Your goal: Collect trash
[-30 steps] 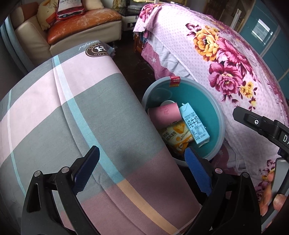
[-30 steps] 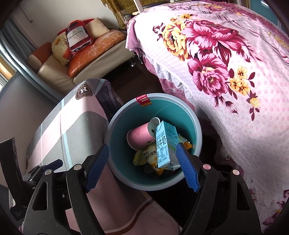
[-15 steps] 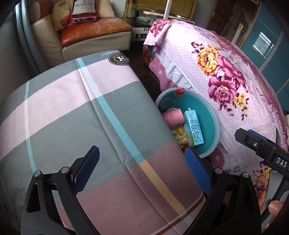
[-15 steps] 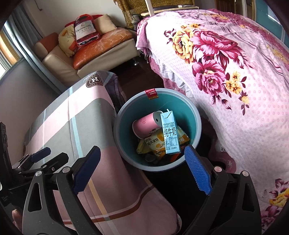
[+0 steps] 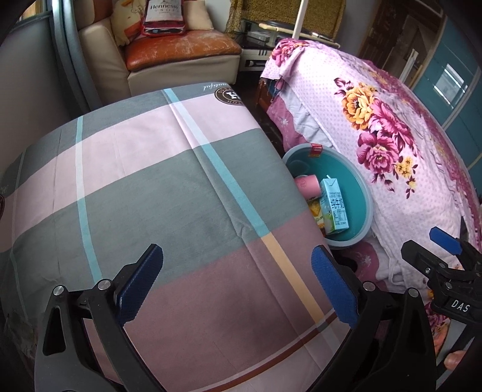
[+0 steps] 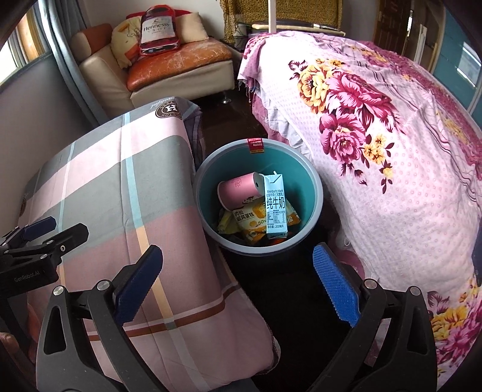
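Lying inside round teal plastic bin with grey rim [image 6: 313,211]: pale blue milk carton with Chinese lettering [image 6: 274,208], pink paper cup on its side [image 6: 238,190], yellow crinkled snack packets [image 6: 253,218] beneath both. Carton leaning over cup's mouth and resting on the packets, clear of right gripper [image 6: 238,280]; a second earlier standing close between that gripper's blue pads, half a second earlier already settled in the bin. Red label [image 6: 255,145] hanging over the bin's far rim.

Right gripper: jaws opening, nearly at widest, nothing between them; spread visibly wider than a second ago. Bin now smaller and further up in the right wrist view than before, with more dark floor [image 6: 280,283] showing below it.

Left gripper [image 5: 238,280]: jaws spread wide, empty, hovering over pink-and-grey checked quilt with blue and yellow stripes [image 5: 168,187]; spread unchanged across all three moments. More of the quilt filling the left wrist view than a second ago, bin pushed toward the right edge and partly hidden by the quilt's side.

Flanking the bin: checked quilt on one side, pink floral bedspread [image 6: 391,169] on the other. Farther back: cream sofa with orange cushion [image 6: 180,60] and bottle-shaped pillow [image 6: 158,28].
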Demonstrator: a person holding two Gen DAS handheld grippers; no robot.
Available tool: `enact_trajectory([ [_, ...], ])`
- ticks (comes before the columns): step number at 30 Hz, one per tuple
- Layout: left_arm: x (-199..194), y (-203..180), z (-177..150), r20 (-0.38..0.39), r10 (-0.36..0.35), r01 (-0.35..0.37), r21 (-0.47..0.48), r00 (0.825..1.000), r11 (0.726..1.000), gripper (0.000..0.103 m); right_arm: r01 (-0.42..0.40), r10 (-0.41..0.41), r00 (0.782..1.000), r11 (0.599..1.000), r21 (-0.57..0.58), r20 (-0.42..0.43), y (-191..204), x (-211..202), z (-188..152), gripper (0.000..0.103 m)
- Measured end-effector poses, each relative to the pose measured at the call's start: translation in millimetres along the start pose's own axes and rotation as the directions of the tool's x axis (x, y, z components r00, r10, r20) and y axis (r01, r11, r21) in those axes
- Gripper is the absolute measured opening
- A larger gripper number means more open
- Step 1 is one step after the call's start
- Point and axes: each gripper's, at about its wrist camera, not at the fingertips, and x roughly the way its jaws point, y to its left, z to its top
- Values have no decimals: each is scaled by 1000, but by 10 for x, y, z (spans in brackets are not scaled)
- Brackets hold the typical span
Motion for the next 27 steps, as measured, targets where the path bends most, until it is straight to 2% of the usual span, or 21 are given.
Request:
enact_trajectory([
  [11,-124,75,-159,7,42,-42,9,999,999,99,14,-14,1000,1000,-20,6,90,-152,-160,96],
  [27,-133,70,-217,8,41,-42,17,999,999,99,16,-15,1000,1000,-25,17,132,-185,-158,96],
])
